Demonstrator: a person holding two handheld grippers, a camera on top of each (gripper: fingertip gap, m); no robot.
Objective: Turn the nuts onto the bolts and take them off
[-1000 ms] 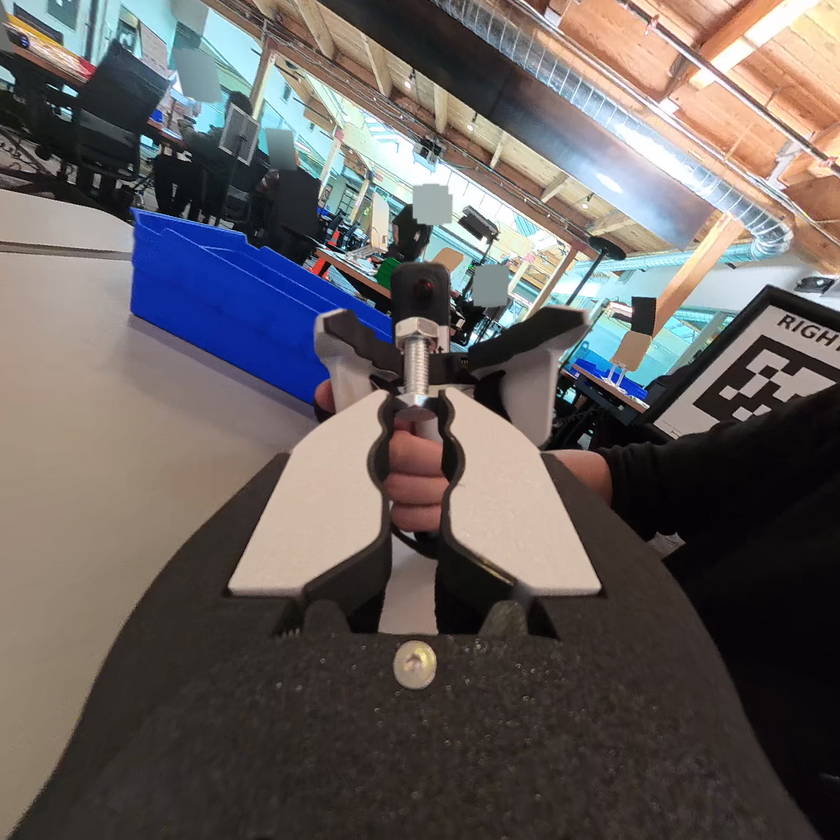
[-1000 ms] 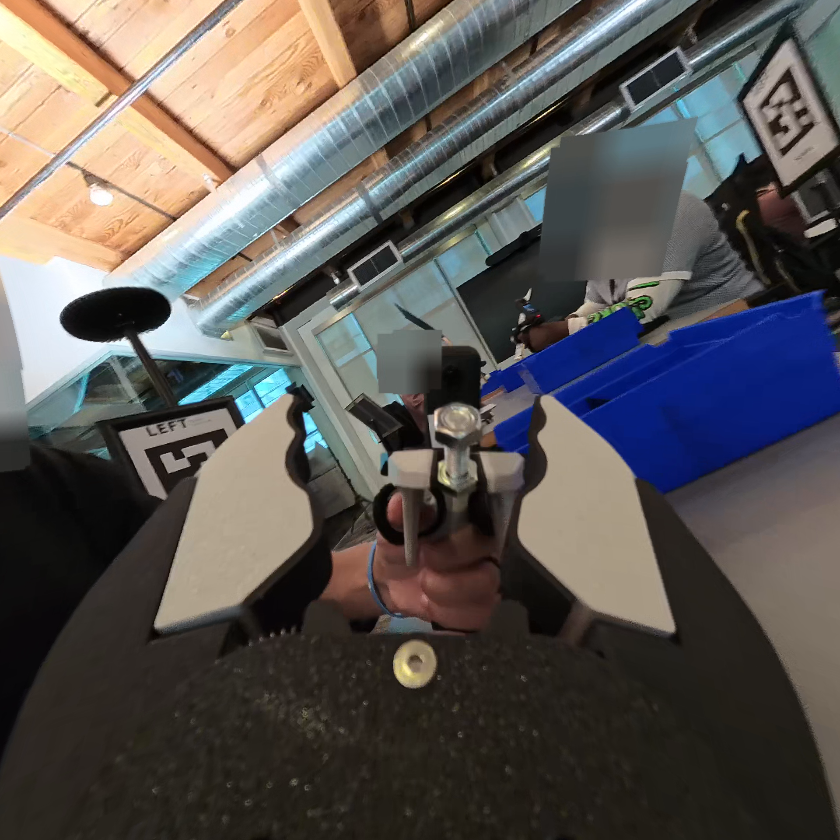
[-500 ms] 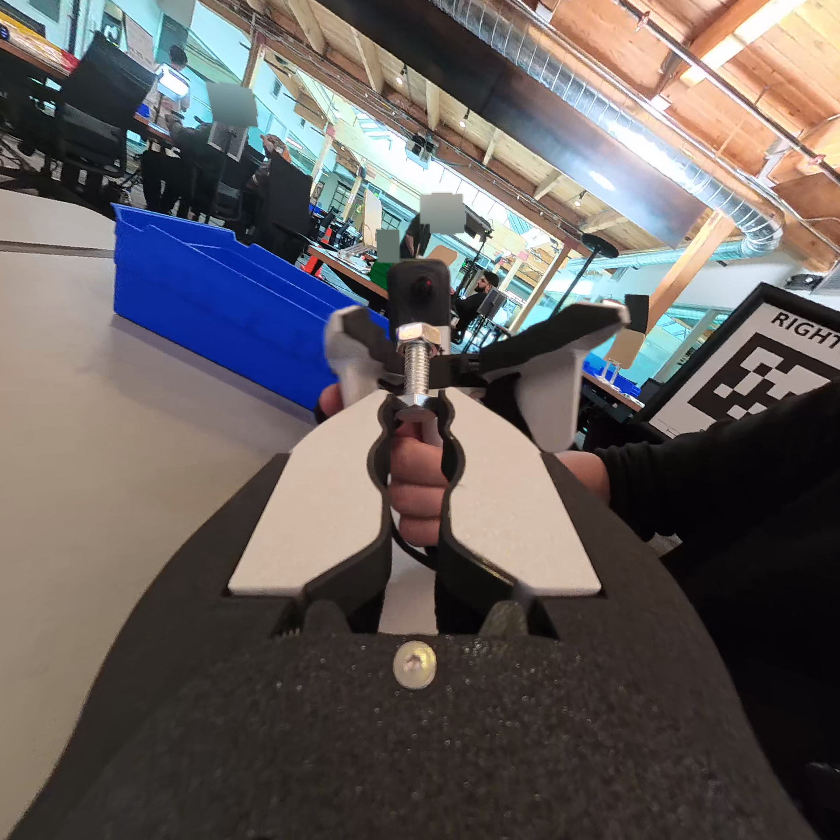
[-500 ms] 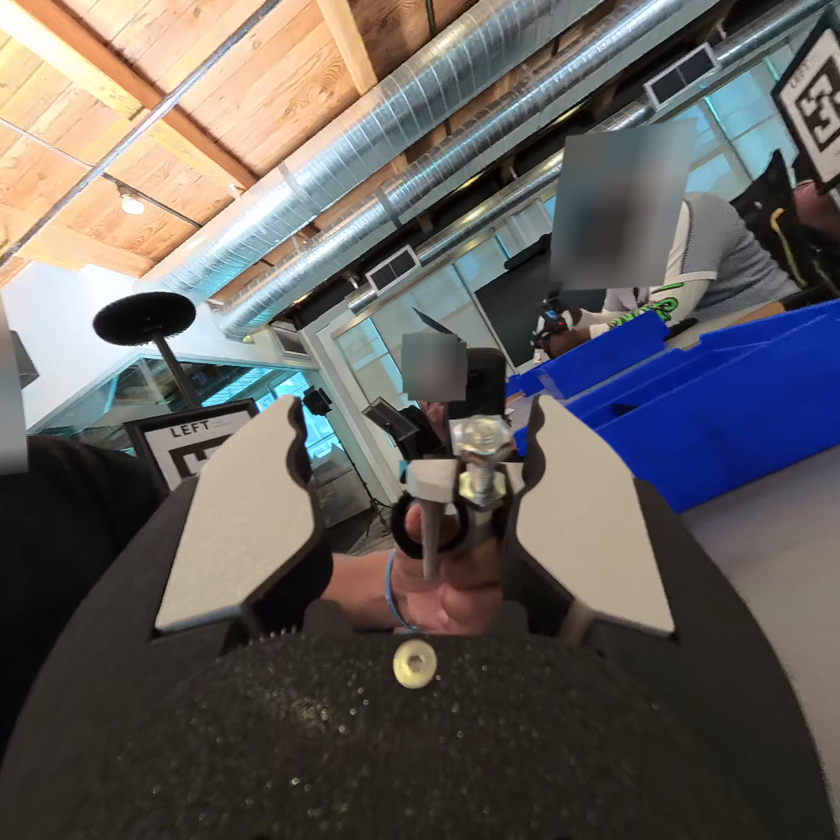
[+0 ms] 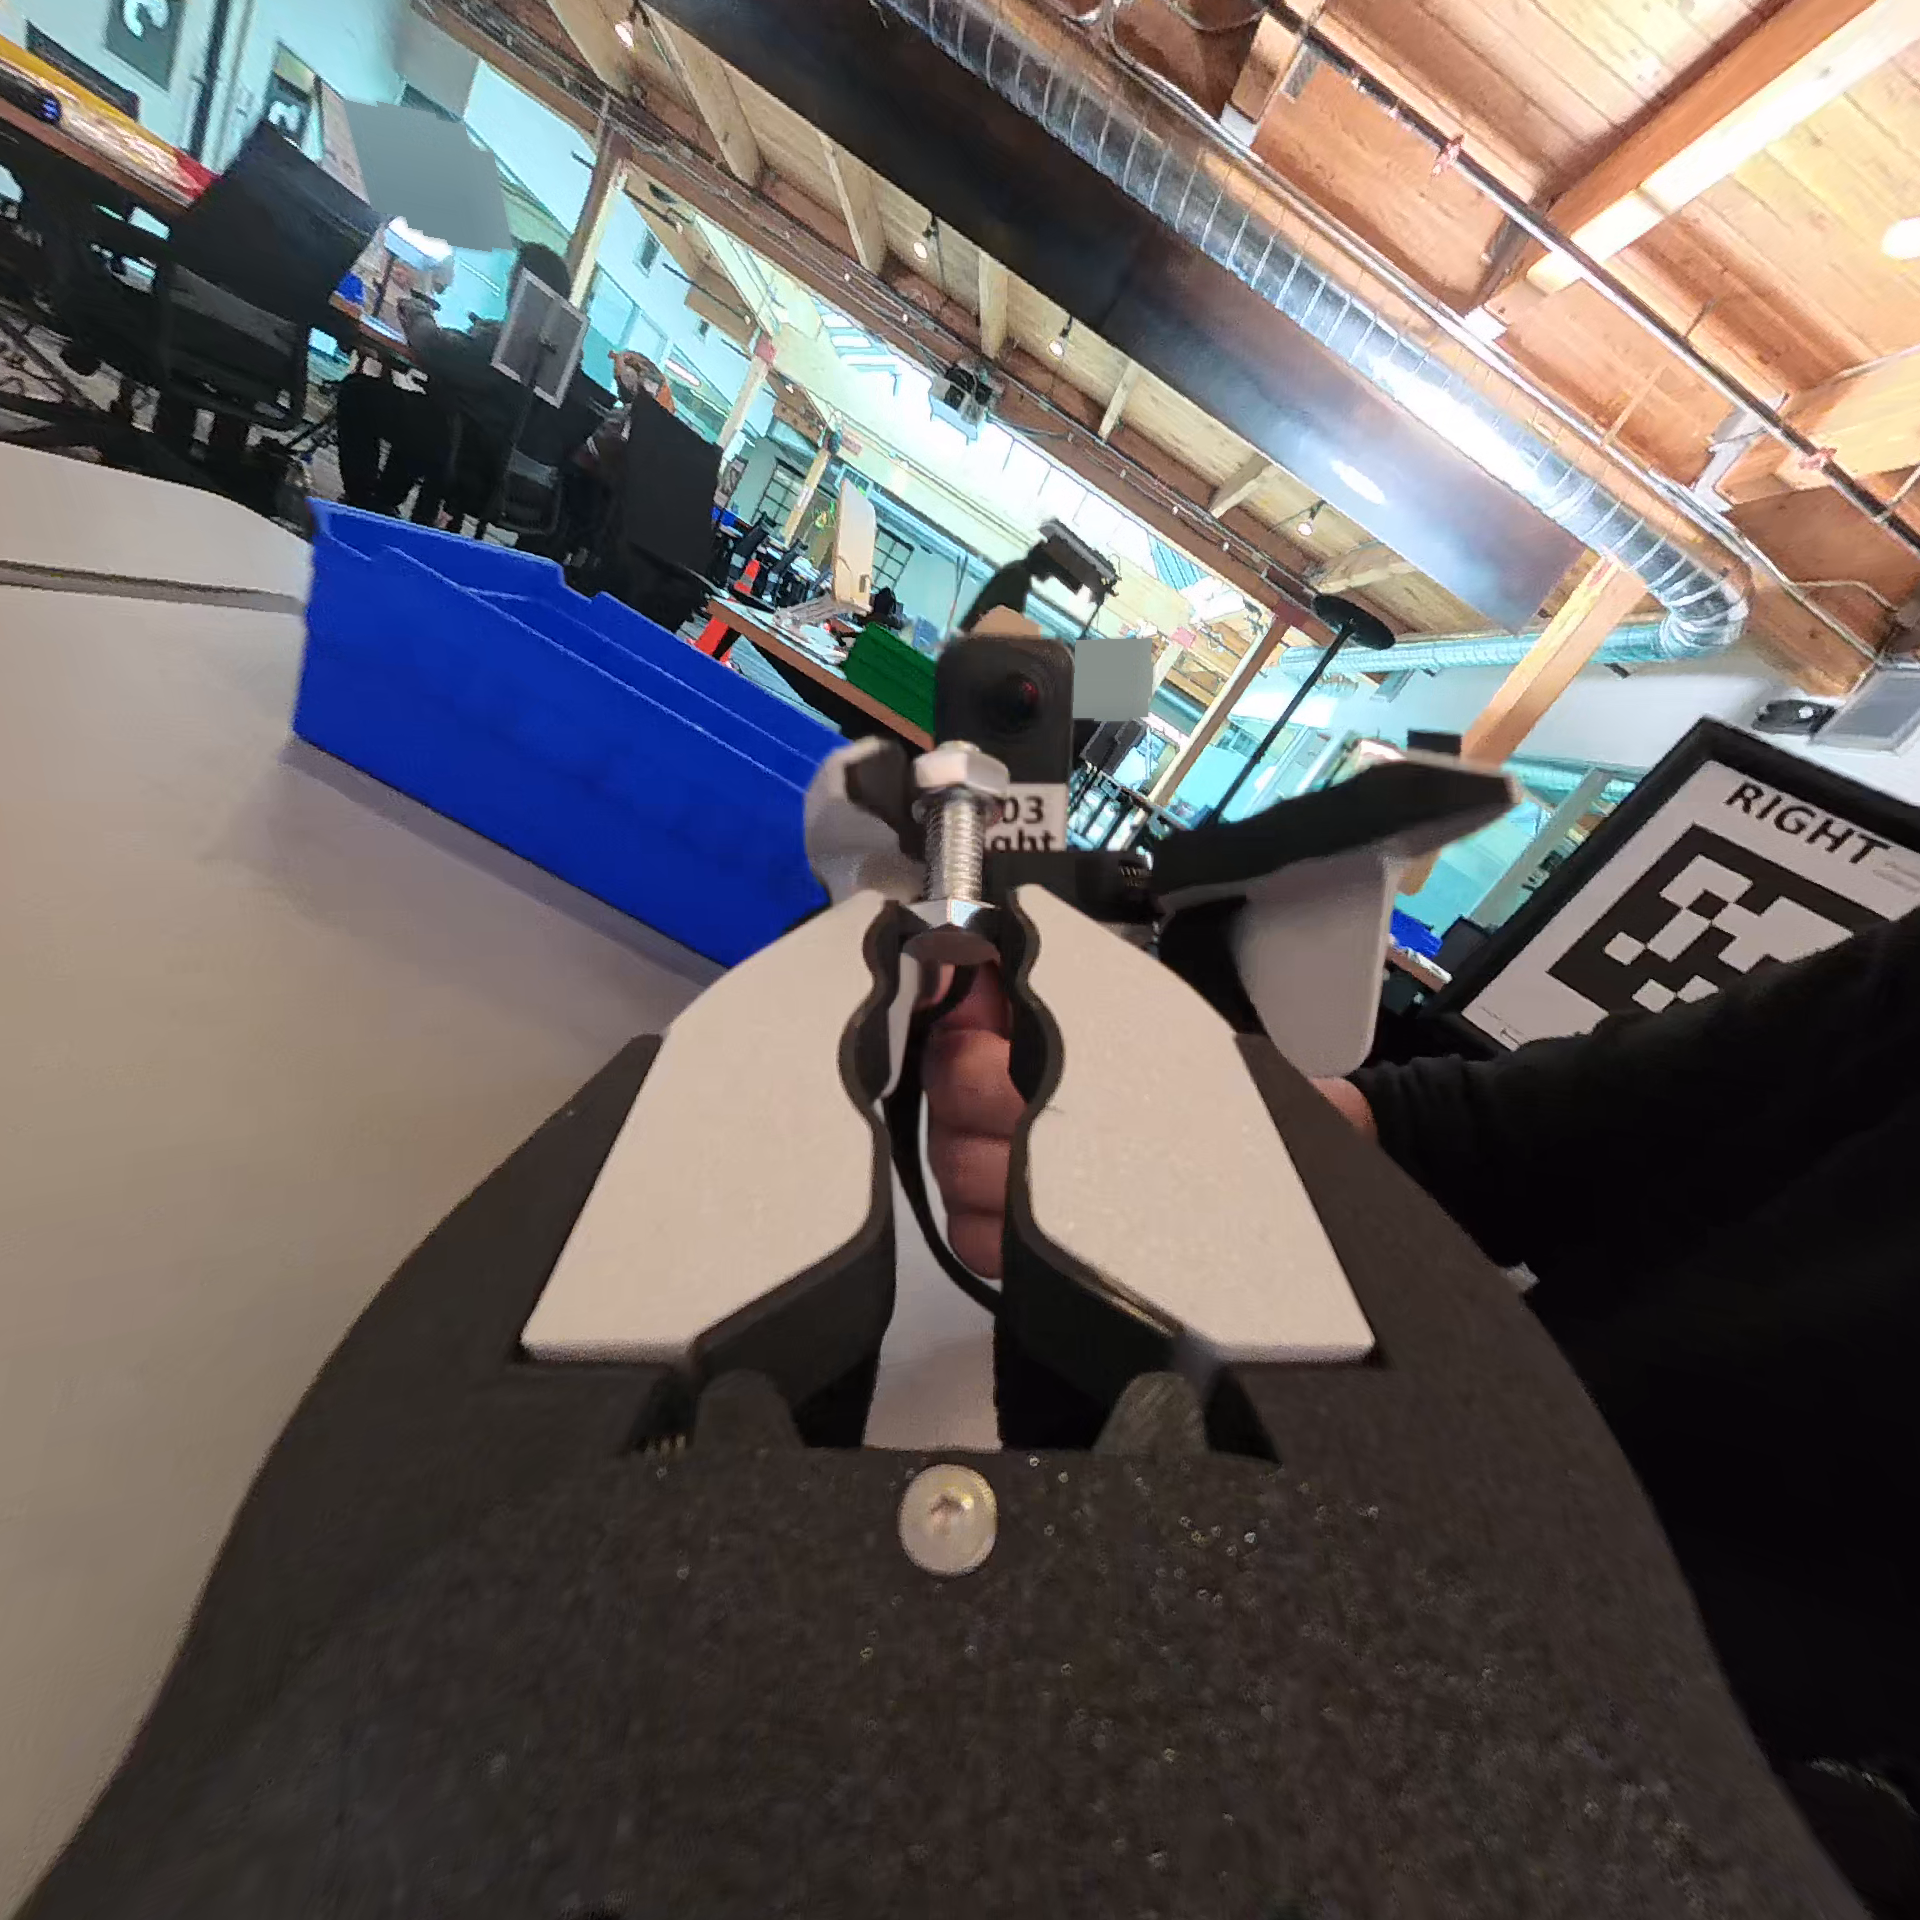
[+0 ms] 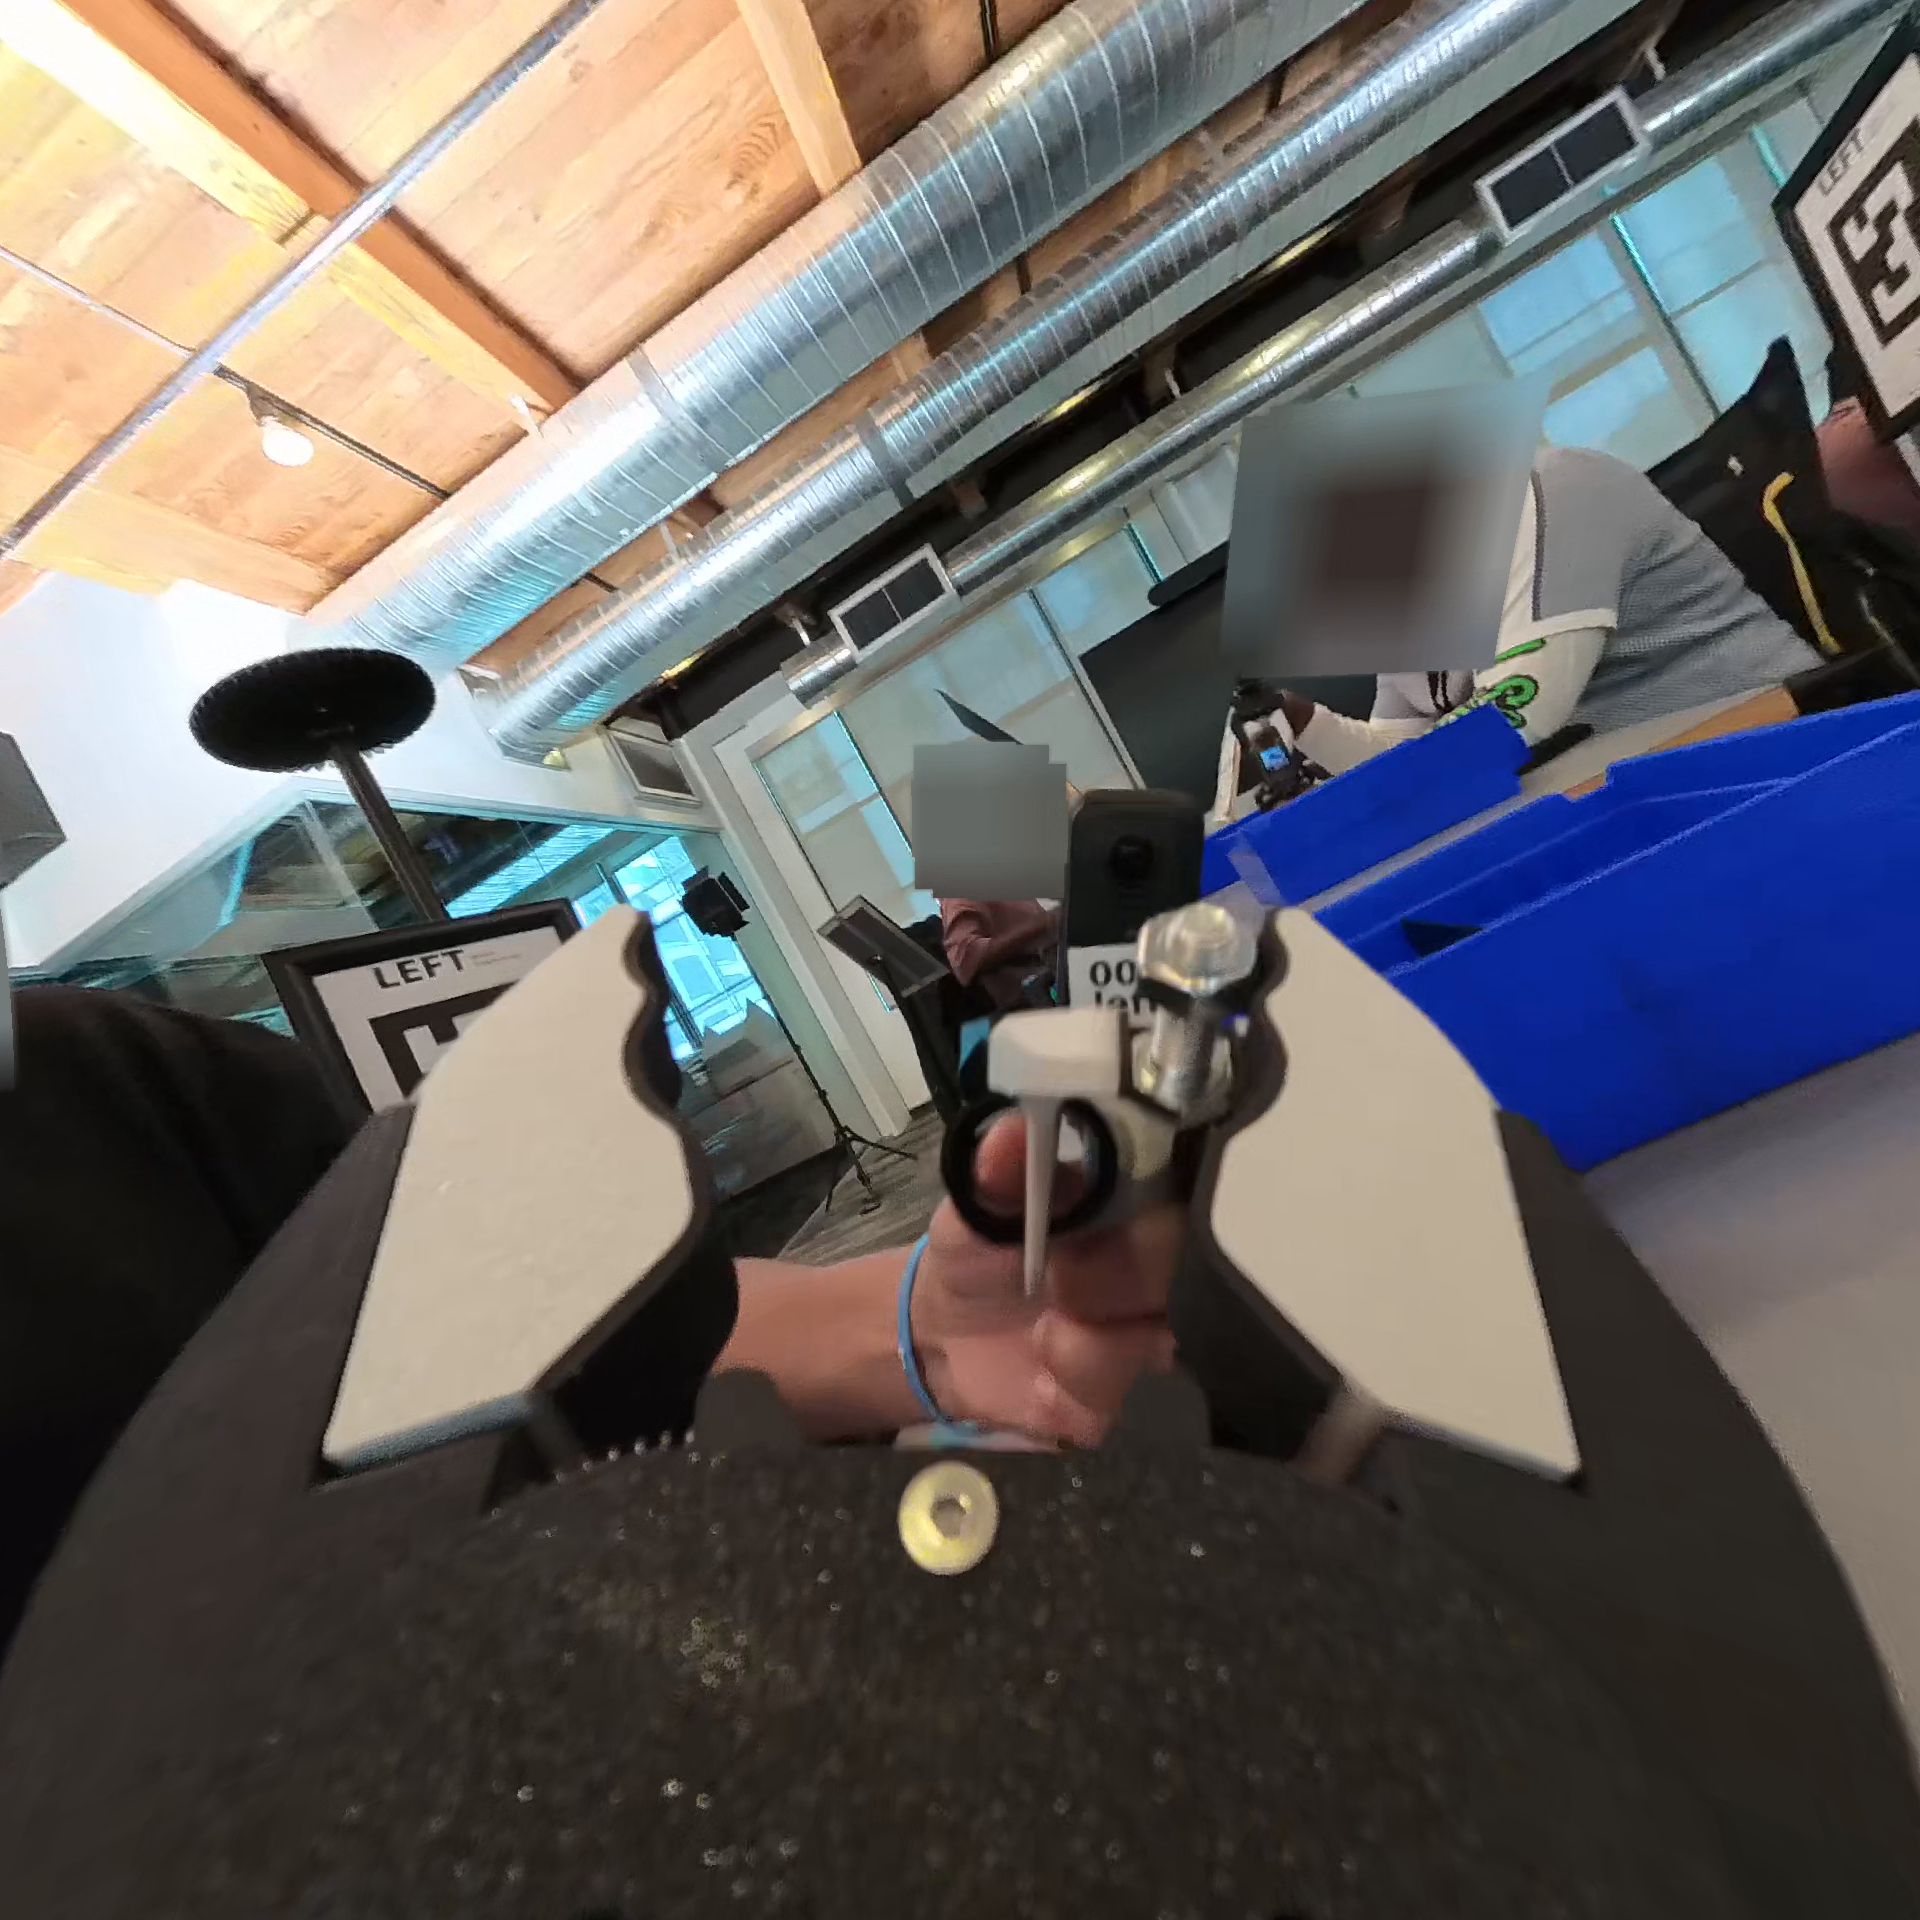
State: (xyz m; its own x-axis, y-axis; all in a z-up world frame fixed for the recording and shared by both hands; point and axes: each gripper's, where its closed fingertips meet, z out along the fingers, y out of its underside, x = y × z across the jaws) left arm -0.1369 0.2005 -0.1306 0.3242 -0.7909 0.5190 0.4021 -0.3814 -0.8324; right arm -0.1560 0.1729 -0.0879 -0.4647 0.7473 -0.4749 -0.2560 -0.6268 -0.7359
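Over the pale grey table [image 5: 208,1039], the left hand-held gripper [image 5: 951,940] clamps a silver hex nut [image 5: 948,918] on the threaded steel bolt [image 5: 956,852]. The right hand-held gripper [image 6: 956,997] gapes around the bolt head; closing off-centre could cross-thread it.

We find our right gripper [image 6: 956,997] spread wide; the left gripper [image 6: 1127,1070] opposite clamps a bolt [image 6: 1190,1013] upright.
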